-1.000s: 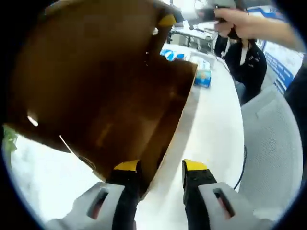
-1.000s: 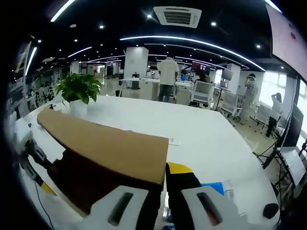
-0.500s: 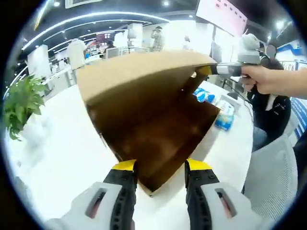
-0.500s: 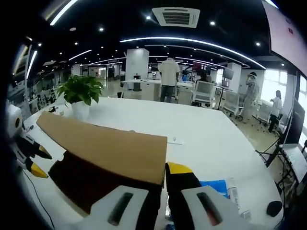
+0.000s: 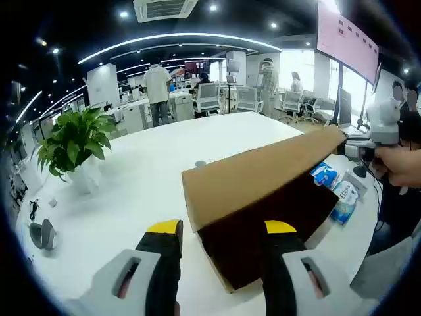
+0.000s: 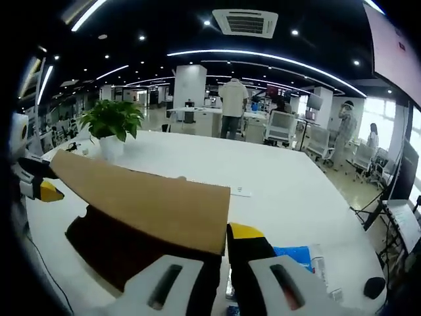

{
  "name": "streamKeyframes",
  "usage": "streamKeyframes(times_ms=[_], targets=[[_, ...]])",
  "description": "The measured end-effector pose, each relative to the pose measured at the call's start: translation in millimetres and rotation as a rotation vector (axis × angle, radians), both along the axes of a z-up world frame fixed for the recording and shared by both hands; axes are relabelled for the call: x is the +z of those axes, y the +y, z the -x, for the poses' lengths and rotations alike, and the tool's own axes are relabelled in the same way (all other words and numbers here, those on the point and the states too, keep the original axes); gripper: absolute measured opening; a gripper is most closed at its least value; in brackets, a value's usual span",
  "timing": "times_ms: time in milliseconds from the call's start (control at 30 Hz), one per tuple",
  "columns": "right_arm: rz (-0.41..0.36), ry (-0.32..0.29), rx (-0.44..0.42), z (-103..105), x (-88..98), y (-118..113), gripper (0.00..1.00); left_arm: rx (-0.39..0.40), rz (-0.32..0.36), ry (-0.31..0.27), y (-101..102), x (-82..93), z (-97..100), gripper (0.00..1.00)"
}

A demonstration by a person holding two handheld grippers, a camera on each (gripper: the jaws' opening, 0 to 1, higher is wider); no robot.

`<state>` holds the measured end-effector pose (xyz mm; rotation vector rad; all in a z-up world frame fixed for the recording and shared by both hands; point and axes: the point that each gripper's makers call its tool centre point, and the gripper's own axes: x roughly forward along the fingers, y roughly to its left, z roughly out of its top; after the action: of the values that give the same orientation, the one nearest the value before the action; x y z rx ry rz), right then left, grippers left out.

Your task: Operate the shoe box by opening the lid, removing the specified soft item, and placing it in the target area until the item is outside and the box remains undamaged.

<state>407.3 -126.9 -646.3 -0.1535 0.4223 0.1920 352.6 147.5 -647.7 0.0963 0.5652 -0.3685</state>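
Cardboard shoe box lid (image 5: 263,174) is raised over the white table (image 5: 131,197), dark box interior (image 5: 263,230) below it. Right gripper (image 6: 222,247) clenched on the lid's edge (image 6: 151,210); in the left gripper view it comes in from the right w/ a hand (image 5: 402,166). Left gripper (image 5: 220,230) jaws apart, astride the box corner, gripping nothing. Potted plant (image 5: 74,141) at table's far side, blue packets (image 5: 335,191) just beside the box. Soft item can't be made out.

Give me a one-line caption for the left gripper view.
Left gripper open before a brown shoe box on a white table, potted plant at left.
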Motion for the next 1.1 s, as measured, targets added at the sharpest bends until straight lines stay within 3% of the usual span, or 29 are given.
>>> streamKeyframes(times_ms=[267, 433, 500, 667, 1100], targets=[[-0.001, 0.009, -0.006, 2.6, -2.6, -1.0, 0.00, 0.059, 0.013, -0.020, 6.0, 4.3, -5.5, 0.46], [0.006, 0.022, -0.004, 5.3, -6.2, -1.6, 0.00, 0.052, 0.019, -0.025, 0.8, 5.3, -5.3, 0.45], [0.009, 0.026, 0.004, 6.7, -6.5, -0.7, 0.00, 0.038, 0.019, -0.026, -2.0, 6.0, -4.2, 0.40], [0.030, -0.008, 0.036, 9.6, 4.2, 8.5, 0.10, 0.049, 0.036, -0.033, -4.8, 9.1, -4.0, 0.37], [0.072, 0.017, 0.153, 31.1, 3.4, 18.8, 0.27, 0.041, 0.036, -0.026, -4.7, 5.3, 3.7, 0.36]])
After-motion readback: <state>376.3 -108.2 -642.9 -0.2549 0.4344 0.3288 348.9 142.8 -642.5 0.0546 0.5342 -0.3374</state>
